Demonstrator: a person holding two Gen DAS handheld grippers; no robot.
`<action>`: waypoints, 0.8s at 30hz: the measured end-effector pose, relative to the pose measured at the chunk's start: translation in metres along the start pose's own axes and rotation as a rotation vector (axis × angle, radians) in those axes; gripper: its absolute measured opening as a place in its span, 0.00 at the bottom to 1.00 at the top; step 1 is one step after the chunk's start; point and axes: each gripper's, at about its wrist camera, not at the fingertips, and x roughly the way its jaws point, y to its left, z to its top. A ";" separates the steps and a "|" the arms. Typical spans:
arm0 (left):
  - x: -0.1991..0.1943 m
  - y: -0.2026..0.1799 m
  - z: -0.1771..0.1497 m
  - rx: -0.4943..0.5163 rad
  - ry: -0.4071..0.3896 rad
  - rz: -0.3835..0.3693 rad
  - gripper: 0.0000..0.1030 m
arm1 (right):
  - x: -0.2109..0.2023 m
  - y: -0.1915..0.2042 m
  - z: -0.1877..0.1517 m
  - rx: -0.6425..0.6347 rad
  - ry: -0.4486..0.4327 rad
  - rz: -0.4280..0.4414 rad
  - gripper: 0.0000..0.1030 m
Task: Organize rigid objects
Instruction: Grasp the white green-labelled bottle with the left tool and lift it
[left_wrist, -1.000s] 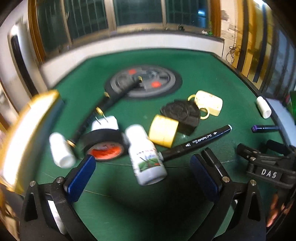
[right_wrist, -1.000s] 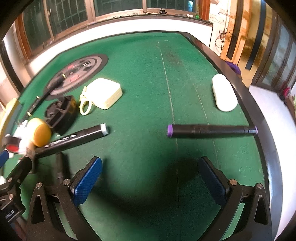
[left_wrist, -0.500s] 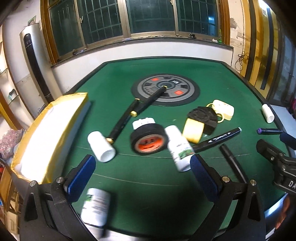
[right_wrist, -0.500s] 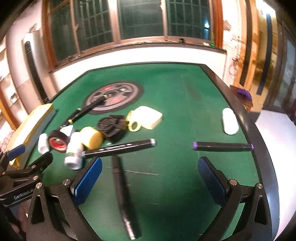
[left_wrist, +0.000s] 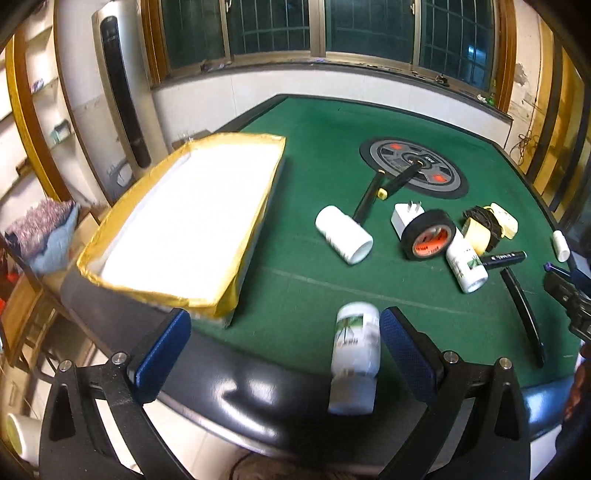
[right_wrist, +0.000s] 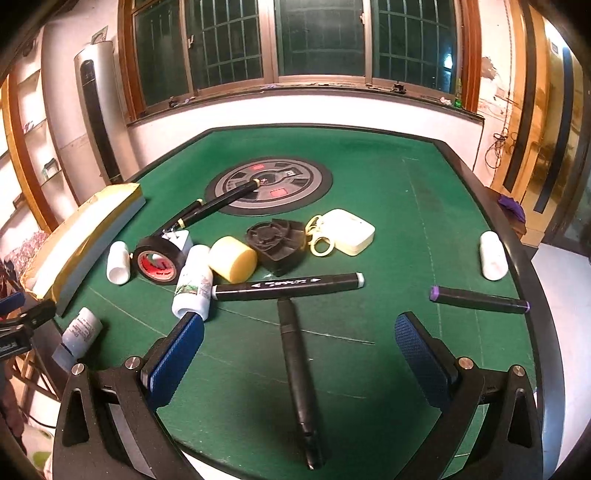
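A gold-edged white box sits at the table's left; it also shows in the right wrist view. A cluster lies mid-table: black tape roll, white bottles, yellow cylinder, black marker, black pen, cream case. A purple-capped marker and white capsule lie right. My left gripper is open above the near table edge, with a white bottle beside its right finger. My right gripper is open and empty over the black pen.
A round grey and black disc is set in the green felt, with a long black rod across it. The table has a black padded rim. Windows and a white wall stand behind.
Both grippers have pulled back and up from the table. The left view has swung left, bringing the box and a near bottle into view. Both stay open.
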 end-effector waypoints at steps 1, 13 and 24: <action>-0.001 0.000 -0.002 0.001 0.007 -0.014 1.00 | 0.001 0.003 0.000 -0.009 0.002 0.000 0.99; 0.018 -0.046 -0.021 0.148 0.093 -0.055 0.90 | 0.008 0.015 -0.003 -0.035 0.026 0.018 0.99; 0.045 -0.046 -0.024 0.141 0.177 -0.101 0.36 | 0.014 0.015 -0.006 -0.033 0.049 0.021 0.99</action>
